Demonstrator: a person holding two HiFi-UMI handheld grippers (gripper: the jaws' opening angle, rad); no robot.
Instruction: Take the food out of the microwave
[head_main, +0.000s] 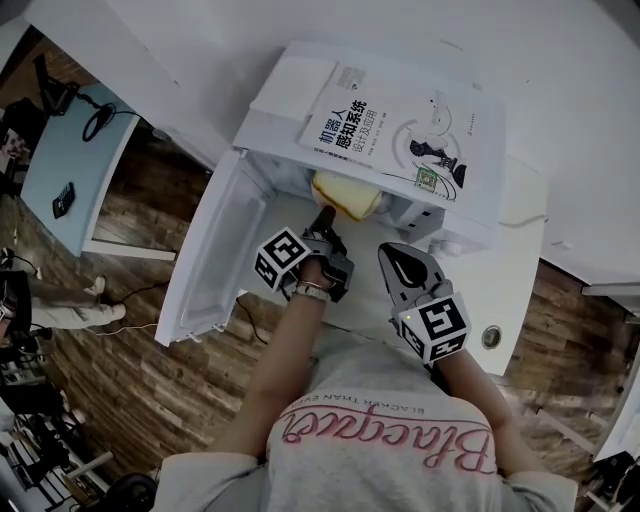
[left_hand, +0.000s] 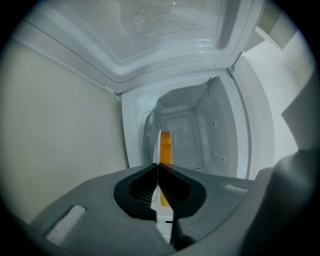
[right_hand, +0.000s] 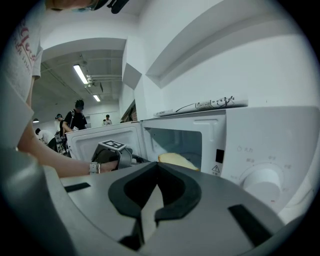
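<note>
The white microwave (head_main: 472, 212) stands with its door (head_main: 212, 250) swung open to the left. A pale yellow piece of food (head_main: 346, 195) sits at the mouth of the cavity. My left gripper (head_main: 325, 216) reaches into the opening and is shut on the food's near edge. In the left gripper view the food (left_hand: 165, 146) shows edge-on as a thin orange and white strip pinched in my left gripper (left_hand: 158, 165), with the cavity (left_hand: 200, 131) behind. My right gripper (head_main: 396, 258) is shut and holds nothing in front of the microwave. The right gripper view shows the food (right_hand: 178, 161) past my right gripper (right_hand: 157, 167).
A large book (head_main: 400, 130) lies on top of the microwave. The control dial (right_hand: 262, 180) is on the microwave's right front. A light blue table (head_main: 70, 165) stands at the left over wooden floor. People (right_hand: 76, 118) stand far off in the room.
</note>
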